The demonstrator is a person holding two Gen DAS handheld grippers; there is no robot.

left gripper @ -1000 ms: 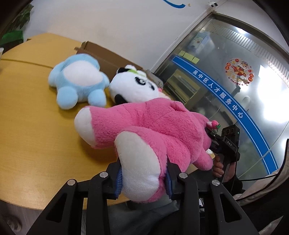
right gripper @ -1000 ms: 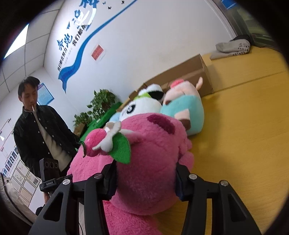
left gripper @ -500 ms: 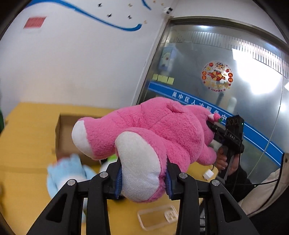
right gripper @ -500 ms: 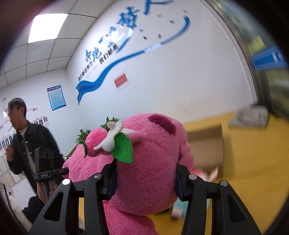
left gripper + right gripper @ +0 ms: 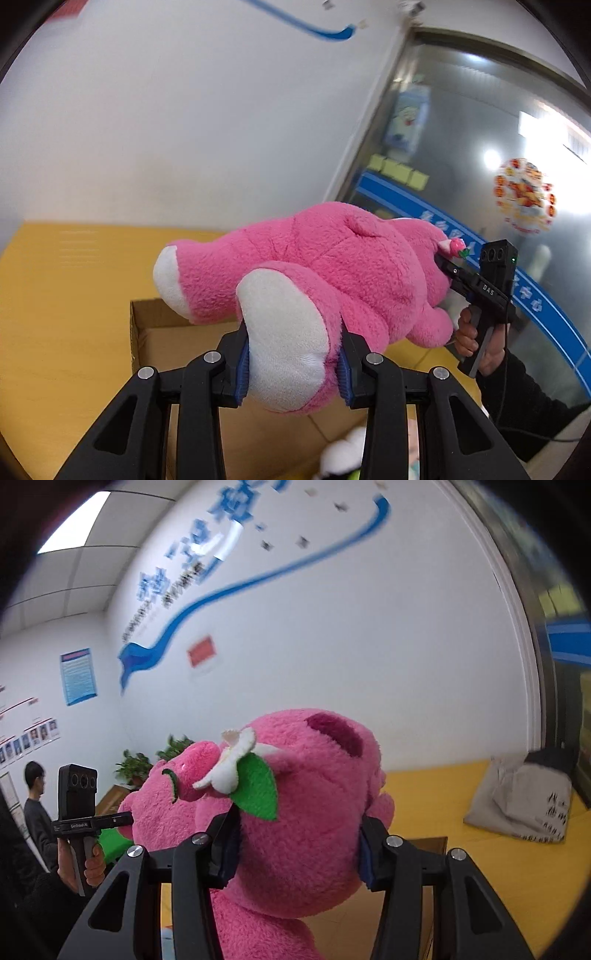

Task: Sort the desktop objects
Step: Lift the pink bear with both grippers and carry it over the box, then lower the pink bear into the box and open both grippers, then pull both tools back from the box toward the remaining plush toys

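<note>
the pink plush bear (image 5: 332, 266) hangs in the air, carried between two claws, one at each end. the left gripper (image 5: 291, 363) is clamped on one of the bear's legs: the white-soled foot (image 5: 284, 332) bulges out between its blue pads (image 5: 243, 373), which press into the pink fur on both sides, so the jaws stand narrow around the foot. the bear's second foot, also white-soled, sticks out free to the left and above the claw, and the body stretches away from the camera toward the far right.

at that far end, in the left wrist view, the right gripper (image 5: 448, 271) reaches the bear's head, held in a hand (image 5: 469, 336) with a dark sleeve. from its own camera the right gripper (image 5: 299, 845) is closed on the bear's head, a pad sunk into the fur on either side, just below the white flower with a green leaf (image 5: 240, 771) sewn near the ear. the other gripper shows small at the left of this view, at the bear's lower end.

below the bear an open cardboard box (image 5: 147, 325) stands on the yellow table (image 5: 62, 295); the bear's feet hang above its near left corner and do not touch it. a bit of white plush (image 5: 341, 458) peeks up at the bottom edge, under the left claw. in the right wrist view a grey bag (image 5: 524, 801) lies at the far right edge of the table, and a person in dark clothes (image 5: 35, 812) stands at the far left by the wall.
</note>
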